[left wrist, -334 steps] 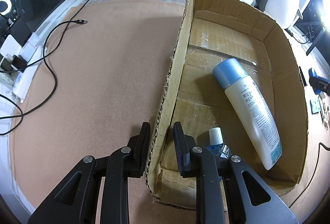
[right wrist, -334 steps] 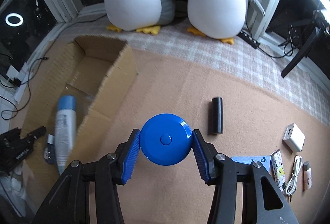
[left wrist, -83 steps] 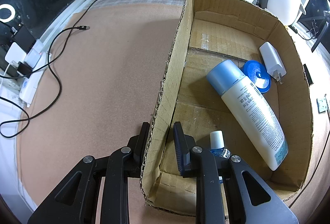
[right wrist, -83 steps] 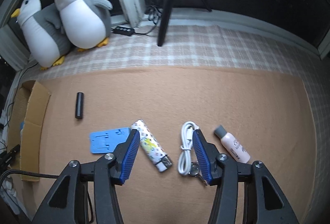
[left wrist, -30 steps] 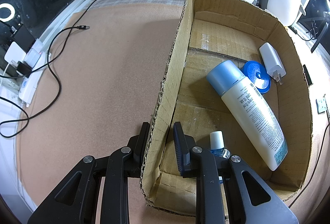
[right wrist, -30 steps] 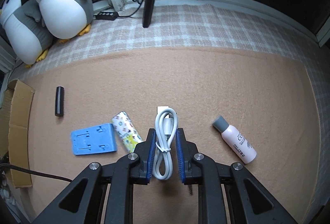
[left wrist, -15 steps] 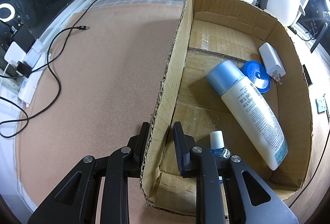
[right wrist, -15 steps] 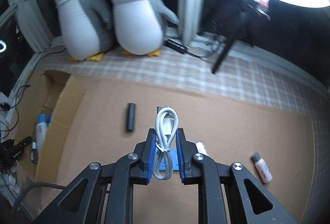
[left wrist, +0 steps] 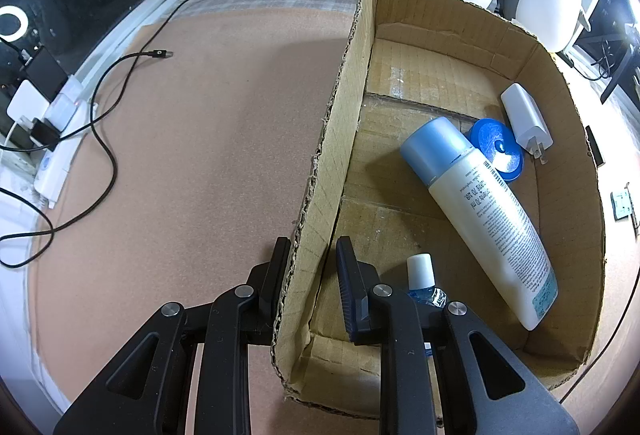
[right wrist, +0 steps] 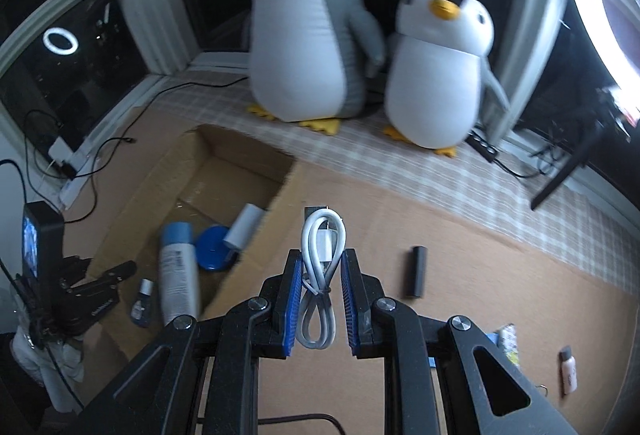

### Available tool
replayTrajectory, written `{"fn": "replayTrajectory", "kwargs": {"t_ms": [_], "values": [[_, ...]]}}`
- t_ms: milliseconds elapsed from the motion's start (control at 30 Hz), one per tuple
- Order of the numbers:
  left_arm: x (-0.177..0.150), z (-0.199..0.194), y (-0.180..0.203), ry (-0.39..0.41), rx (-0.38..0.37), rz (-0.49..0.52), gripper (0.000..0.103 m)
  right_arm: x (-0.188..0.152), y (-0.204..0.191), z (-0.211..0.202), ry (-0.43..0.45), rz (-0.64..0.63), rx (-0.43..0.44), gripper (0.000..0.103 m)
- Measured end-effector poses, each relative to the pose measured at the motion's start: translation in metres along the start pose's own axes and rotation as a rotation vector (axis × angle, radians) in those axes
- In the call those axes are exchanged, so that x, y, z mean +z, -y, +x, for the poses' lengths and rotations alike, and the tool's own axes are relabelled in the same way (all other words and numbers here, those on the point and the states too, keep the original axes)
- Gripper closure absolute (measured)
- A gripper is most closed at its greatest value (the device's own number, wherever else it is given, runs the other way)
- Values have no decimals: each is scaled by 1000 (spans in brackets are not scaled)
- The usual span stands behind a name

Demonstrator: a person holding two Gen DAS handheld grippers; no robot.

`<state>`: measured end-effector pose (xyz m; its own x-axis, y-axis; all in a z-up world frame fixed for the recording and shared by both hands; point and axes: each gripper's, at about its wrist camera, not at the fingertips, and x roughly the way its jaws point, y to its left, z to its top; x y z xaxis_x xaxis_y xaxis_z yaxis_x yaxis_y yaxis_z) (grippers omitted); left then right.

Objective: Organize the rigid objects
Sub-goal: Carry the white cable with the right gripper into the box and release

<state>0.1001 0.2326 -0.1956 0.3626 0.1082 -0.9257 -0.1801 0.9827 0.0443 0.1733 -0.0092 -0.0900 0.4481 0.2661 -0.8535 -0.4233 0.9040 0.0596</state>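
Observation:
My left gripper [left wrist: 310,255] is shut on the near left wall of the cardboard box [left wrist: 328,139]. Inside the box lie a tall cream bottle with a blue cap [left wrist: 480,211], a round blue disc [left wrist: 496,149], a white charger [left wrist: 526,125] and a small blue bottle with a white cap [left wrist: 420,275]. My right gripper [right wrist: 322,263] is shut on a coiled white cable [right wrist: 320,255] and hangs above the brown mat, just right of the box [right wrist: 160,171]. The left gripper [right wrist: 96,283] shows at the box's near end in the right wrist view.
A black cylinder [right wrist: 416,271], a small pink bottle [right wrist: 568,375] and a patterned tube [right wrist: 508,347] lie on the mat to the right. Two plush penguins [right wrist: 308,35] stand behind the box. Black cables [left wrist: 100,107] and chargers lie along the left edge.
My right gripper lifted the white cable off the mat and carried it left toward the box, which now fills the left of its view. The left gripper and box stayed put.

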Motion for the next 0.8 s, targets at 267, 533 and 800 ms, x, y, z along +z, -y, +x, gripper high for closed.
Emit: {"fn": "replayTrajectory", "kwargs": {"t_ms": [267,533,800], "values": [[0,0,0,1,-5,-2,83,6,-55,10,0,-84,65,86],[1,1,0,3,-5,-1,83,6,-90,23,-19,-148,99,86],[1,1,-1,4,-4,1,83,-3,-109,40,-54,-177,115,86]]}}
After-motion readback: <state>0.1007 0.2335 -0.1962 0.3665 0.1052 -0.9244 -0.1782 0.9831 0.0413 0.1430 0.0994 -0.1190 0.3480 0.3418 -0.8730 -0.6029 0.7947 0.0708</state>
